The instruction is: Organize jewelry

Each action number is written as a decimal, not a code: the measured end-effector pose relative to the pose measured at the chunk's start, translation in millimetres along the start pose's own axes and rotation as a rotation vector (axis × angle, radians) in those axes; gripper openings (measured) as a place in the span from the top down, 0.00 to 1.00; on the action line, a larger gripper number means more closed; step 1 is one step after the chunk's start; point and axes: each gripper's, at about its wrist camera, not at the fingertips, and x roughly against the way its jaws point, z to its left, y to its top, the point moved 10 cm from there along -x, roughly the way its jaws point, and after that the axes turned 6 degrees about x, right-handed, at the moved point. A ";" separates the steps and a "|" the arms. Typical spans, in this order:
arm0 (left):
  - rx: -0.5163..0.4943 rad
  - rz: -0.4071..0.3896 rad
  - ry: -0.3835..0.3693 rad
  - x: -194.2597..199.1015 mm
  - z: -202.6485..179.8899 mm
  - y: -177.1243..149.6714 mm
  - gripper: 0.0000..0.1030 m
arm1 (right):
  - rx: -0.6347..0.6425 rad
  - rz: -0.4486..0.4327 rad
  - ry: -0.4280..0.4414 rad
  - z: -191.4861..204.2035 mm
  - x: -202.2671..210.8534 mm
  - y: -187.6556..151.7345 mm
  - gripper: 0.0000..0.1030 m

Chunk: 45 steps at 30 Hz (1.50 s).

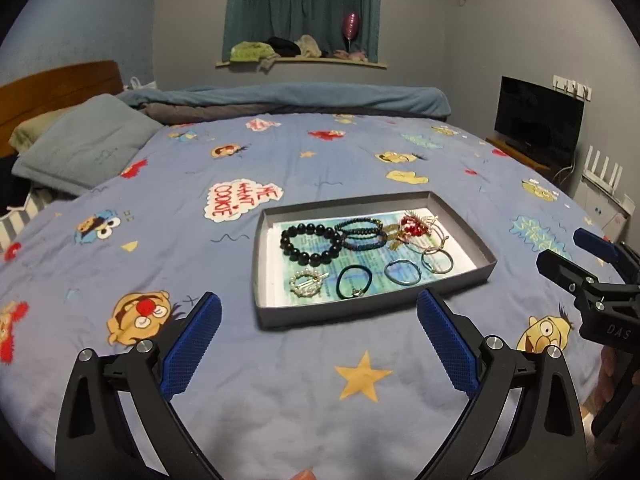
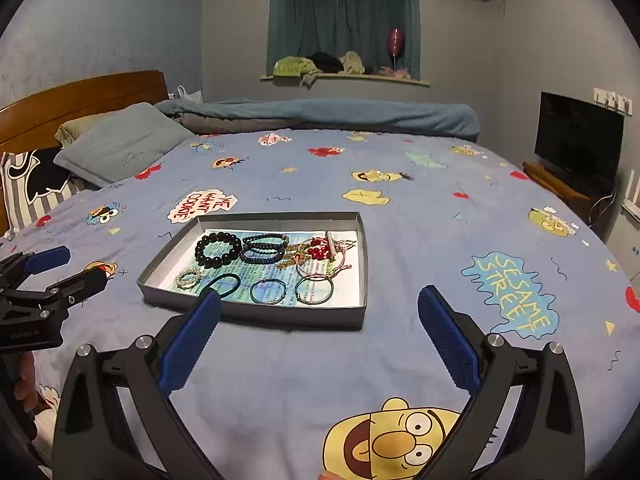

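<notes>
Blue pads sit closest to the left camera. They belong to the left gripper (image 1: pixel 318 340), and its jaws stand wide apart with nothing between them, only blue bedsheet (image 1: pixel 280 392) with a yellow star on it. Just past the pads, straight ahead, lies the gray tray (image 1: pixel 262 264) with all the jewelry inside. Its long side runs across the view, left to right. In the back row are the big black bead bracelet (image 1: pixel 310 242), the dark blue bead bracelet (image 1: pixel 362 234) and a red and gold tangle (image 1: pixel 416 228). In the front row are the pearl clip (image 1: pixel 306 282), the black hair tie (image 1: pixel 354 282) and two thin rings, one of them the blue ring (image 1: pixel 402 272). The right gripper (image 1: pixel 576 248) pokes in from the right edge, off to the side of the tray.

From the right camera, the right gripper (image 2: pixel 318 338) also has its jaws wide open and holds nothing. The tray (image 2: pixel 360 312) lies ahead and a bit to the left. Its near wall runs behind the left pad. The black hair tie (image 2: pixel 224 282) is just above that pad. The left gripper (image 2: pixel 68 266) shows at the left edge, beside the tray's left end.

I think both hands are about the same way from the tray. The left one faces it squarely, so it has the straighter reach to the front row.
</notes>
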 end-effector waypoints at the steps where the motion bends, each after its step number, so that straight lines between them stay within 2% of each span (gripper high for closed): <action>1: -0.006 -0.005 0.007 1.0 0.0 0.1 0.06 | 0.008 -0.005 -0.005 0.7 1.5 -0.3 0.05; 6: -0.020 -0.057 0.059 10.1 3.1 1.5 0.06 | -0.009 -0.025 -0.014 -1.0 6.2 0.2 0.05; 9: -0.037 -0.079 0.061 14.9 0.1 2.6 0.06 | -0.002 -0.047 -0.028 -0.5 10.4 2.7 0.05; 45: -0.039 -0.055 0.030 15.4 -6.7 -2.9 0.05 | 0.004 -0.058 -0.034 -0.6 15.2 5.1 0.05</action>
